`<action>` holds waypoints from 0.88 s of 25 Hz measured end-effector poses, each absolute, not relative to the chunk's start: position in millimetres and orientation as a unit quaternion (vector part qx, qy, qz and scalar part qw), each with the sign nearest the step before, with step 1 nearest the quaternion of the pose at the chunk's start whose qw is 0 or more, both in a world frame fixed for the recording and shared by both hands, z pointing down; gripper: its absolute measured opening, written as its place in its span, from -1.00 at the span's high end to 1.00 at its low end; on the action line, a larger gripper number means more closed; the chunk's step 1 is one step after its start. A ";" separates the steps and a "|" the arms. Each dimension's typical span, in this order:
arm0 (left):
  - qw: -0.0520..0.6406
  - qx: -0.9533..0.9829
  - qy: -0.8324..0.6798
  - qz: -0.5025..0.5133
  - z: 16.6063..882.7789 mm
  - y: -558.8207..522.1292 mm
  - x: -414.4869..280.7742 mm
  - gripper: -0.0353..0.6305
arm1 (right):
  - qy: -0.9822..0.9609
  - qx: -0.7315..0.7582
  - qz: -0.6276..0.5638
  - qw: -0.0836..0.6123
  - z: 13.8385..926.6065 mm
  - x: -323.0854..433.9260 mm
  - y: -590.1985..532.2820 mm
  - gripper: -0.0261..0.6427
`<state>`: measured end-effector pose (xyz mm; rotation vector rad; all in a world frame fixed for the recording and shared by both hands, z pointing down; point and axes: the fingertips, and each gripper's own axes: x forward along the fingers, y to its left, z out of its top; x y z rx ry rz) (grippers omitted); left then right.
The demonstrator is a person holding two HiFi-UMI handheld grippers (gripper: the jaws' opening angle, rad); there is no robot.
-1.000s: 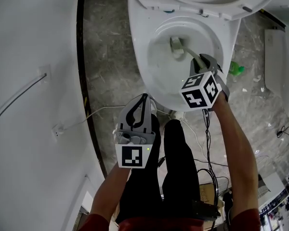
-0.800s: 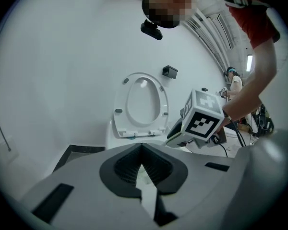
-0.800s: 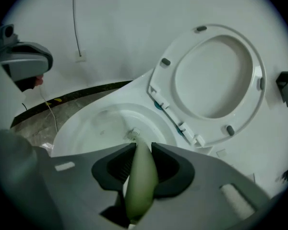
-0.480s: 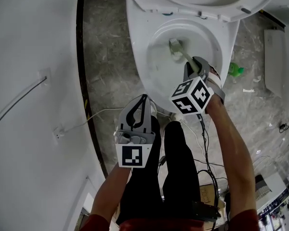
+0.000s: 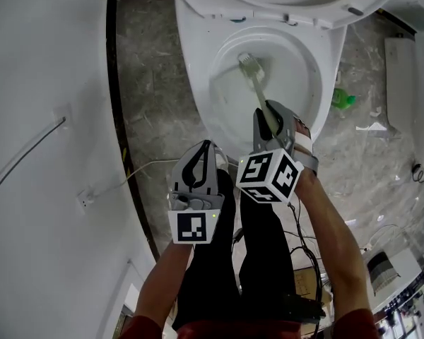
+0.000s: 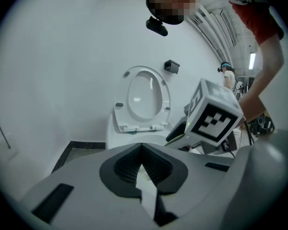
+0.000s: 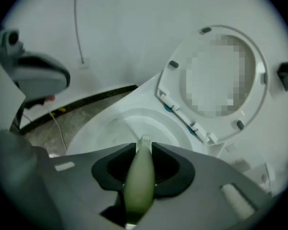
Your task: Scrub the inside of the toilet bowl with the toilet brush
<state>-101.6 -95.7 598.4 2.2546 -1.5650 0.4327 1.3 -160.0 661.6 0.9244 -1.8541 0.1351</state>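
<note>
The white toilet bowl (image 5: 205, 104) stands at the top of the head view with its seat and lid (image 5: 318, 9) raised. My right gripper (image 5: 268, 122) hangs over the bowl's near rim, shut on the pale green handle of the toilet brush (image 5: 258, 94). The brush head (image 5: 247, 63) lies inside the bowl, toward its back left wall. In the right gripper view the handle (image 7: 141, 176) runs between the jaws and the bowl (image 7: 101, 131) lies ahead. My left gripper (image 5: 200, 162) is shut and empty, held low beside the bowl's front; its jaws meet in the left gripper view (image 6: 143, 159).
A grey marble floor (image 5: 152, 83) surrounds the toilet, with a white wall (image 5: 49, 119) and a black skirting strip on the left. A white cable (image 5: 138, 169) trails along the floor. A green bottle (image 5: 344, 99) lies right of the bowl. Cords hang by the person's legs.
My right gripper has swung left and nearer along the bowl's front rim, and the brush head has slid toward the bowl's back left. The left gripper has stayed put.
</note>
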 end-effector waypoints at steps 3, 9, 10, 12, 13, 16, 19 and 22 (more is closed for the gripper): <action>0.182 0.796 -0.557 0.150 595.6 -103.0 -103.2 0.88 | -0.771 0.456 0.166 0.413 635.3 6.4 -161.1 0.58; 0.167 0.798 -0.561 0.144 589.7 -116.3 -104.4 0.88 | -0.637 0.587 0.454 0.208 669.2 62.4 -152.1 0.58; 0.168 0.798 -0.561 0.143 589.7 -116.7 -102.9 0.88 | -0.610 0.597 0.485 0.190 677.2 71.7 -149.2 0.58; 0.171 0.798 -0.560 0.144 591.1 -115.7 -98.8 0.88 | -0.587 0.603 0.510 0.179 683.1 85.0 -145.5 0.58; 0.174 0.798 -0.558 0.145 592.2 -114.6 -97.0 0.88 | -0.590 0.599 0.508 0.187 682.5 87.7 -142.9 0.58; 0.177 0.801 -0.553 0.147 593.7 -110.7 -89.4 0.88 | -0.629 0.571 0.463 0.252 677.4 87.9 -125.3 0.58; 0.176 0.808 -0.543 0.148 591.5 -108.0 -77.2 0.88 | -0.672 0.536 0.400 0.319 670.1 91.7 -103.5 0.58; 0.170 0.816 -0.533 0.145 586.9 -107.7 -67.0 0.88 | -0.717 0.496 0.303 0.386 659.9 97.3 -96.4 0.58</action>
